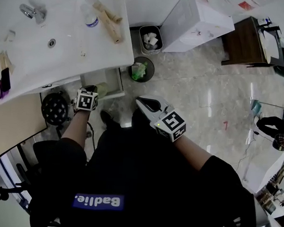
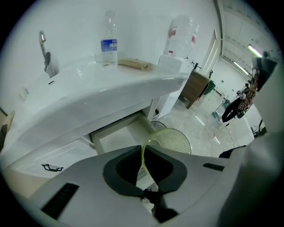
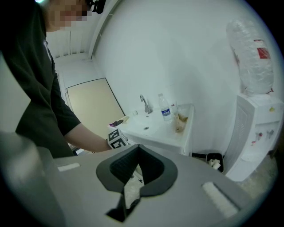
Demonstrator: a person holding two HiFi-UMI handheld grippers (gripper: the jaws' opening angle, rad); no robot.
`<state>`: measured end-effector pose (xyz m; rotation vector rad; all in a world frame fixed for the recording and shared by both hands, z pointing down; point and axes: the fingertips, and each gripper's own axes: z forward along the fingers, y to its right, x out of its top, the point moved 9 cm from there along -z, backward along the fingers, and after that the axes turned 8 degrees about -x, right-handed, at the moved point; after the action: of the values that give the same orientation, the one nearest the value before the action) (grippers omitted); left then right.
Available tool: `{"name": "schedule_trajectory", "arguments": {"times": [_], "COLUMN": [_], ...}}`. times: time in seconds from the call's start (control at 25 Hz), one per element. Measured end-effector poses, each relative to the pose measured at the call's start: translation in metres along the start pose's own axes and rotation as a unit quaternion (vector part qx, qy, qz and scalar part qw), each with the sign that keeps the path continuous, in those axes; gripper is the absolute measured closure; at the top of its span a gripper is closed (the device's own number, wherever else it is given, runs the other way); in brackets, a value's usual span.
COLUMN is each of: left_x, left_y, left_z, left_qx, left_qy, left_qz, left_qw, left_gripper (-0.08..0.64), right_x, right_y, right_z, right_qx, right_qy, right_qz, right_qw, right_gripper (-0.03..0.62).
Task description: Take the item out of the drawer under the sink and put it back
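Observation:
Under the white sink (image 1: 59, 46) the drawer (image 1: 116, 78) stands pulled open; the left gripper view shows its pale inside (image 2: 117, 135). My left gripper (image 1: 96, 89) hangs just over the drawer's front. Its jaws (image 2: 144, 150) are shut on the thin rim of a pale green, dotted, bowl-like item (image 2: 174, 141), which hangs past the fingertips above the drawer's right side. My right gripper (image 1: 143, 104) is held out over the floor to the right of the drawer. Its jaws (image 3: 137, 151) meet, with nothing between them.
A water bottle (image 1: 91, 18) and a brown paper roll (image 1: 109, 23) stand on the sink top. A black bin (image 1: 150, 38) and a round bin with green contents (image 1: 141, 69) sit right of the drawer. A water dispenser (image 1: 197, 17) stands beyond them.

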<state>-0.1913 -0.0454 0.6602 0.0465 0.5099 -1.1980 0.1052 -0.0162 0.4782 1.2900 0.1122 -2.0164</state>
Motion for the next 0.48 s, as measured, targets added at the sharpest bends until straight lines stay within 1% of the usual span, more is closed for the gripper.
{"name": "schedule_trajectory", "arguments": {"times": [0.16, 0.28, 0.48], "left_x": [-0.003, -0.005, 0.002], "left_y": [0.017, 0.031, 0.051], "left_z": [-0.035, -0.062, -0.107], "left_qx": [-0.014, -0.026, -0.043], "left_qy": [0.053, 0.085, 0.142], "left_qz": [-0.016, -0.011, -0.005], "left_qw": [0.9984, 0.9960, 0.9889], "left_gripper": [0.537, 0.537, 0.537], "right_x": [0.004, 0.007, 0.018], "right_y": [-0.006, -0.013, -0.025], "right_z": [-0.002, -0.002, 0.003], "right_qx": [0.003, 0.008, 0.021], "right_qy": [0.009, 0.013, 0.023], "right_qz": [-0.006, -0.010, -0.026], "right_qw": [1.000, 1.000, 0.999], "right_gripper": [0.591, 0.591, 0.591]}}
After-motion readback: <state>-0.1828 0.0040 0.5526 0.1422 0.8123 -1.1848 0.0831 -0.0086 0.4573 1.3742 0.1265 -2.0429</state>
